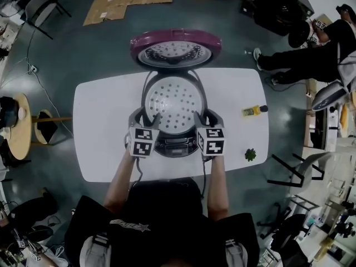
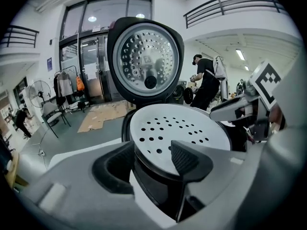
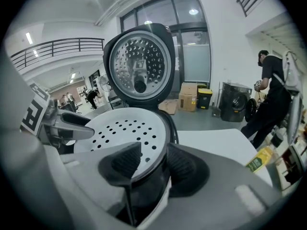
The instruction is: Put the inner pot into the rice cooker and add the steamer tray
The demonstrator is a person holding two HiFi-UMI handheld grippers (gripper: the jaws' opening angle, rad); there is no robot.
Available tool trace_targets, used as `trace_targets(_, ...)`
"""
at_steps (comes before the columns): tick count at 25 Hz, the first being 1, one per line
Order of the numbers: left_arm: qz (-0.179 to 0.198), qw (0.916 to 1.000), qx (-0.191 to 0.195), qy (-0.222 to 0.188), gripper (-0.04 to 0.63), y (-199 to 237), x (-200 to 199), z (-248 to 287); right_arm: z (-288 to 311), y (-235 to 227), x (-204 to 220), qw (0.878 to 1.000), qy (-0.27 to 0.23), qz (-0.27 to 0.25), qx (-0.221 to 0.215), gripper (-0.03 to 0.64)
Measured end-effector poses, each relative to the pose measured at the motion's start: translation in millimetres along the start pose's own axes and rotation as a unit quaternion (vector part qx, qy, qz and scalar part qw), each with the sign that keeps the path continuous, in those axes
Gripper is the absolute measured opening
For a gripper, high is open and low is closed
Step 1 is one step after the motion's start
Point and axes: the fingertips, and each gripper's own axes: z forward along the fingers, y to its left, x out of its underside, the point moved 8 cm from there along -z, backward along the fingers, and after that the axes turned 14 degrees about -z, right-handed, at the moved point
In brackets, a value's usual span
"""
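The rice cooker [image 1: 176, 143] stands on the white table [image 1: 103, 127] with its maroon lid [image 1: 176, 48] swung up at the back. A white perforated steamer tray [image 1: 175, 99] lies flat in its mouth, over a dark wall [image 2: 154, 178]. My left gripper [image 1: 151, 119] straddles the tray's near left rim, one jaw over the tray [image 2: 177, 128], the other outside; the pads stand off it, open [image 2: 152, 152]. My right gripper [image 1: 204, 118] straddles the near right rim of the tray [image 3: 122, 126] the same way, open [image 3: 153, 155]. The inner pot itself is hidden under the tray.
A small yellow bottle [image 1: 253, 110] and a small green thing [image 1: 250, 154] lie on the table's right part. A person [image 1: 311, 54] sits beyond the table at the right, with chairs nearby. A round wooden side table [image 1: 19, 127] stands at the left.
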Motion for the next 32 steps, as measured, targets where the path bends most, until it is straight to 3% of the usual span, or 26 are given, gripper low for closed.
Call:
trace_targets(17, 0.013, 0.9975, 0.007, -0.069, 0.247, 2, -12, -47, -42, 22, -23, 0.998, -0.059, -0.015, 0.027, 0.17)
trace_targets(27, 0.024, 0.9858, 0.028, -0.164, 0.225, 8, -15, -120, -111, 68, -38, 0.986, -0.141, -0.03, 0.086, 0.17)
trace_targets(32, 0.029, 0.9765, 0.038, -0.21, 0.174, 12, -7, -162, -150, 101, -37, 0.974, -0.196, -0.033, 0.111, 0.17)
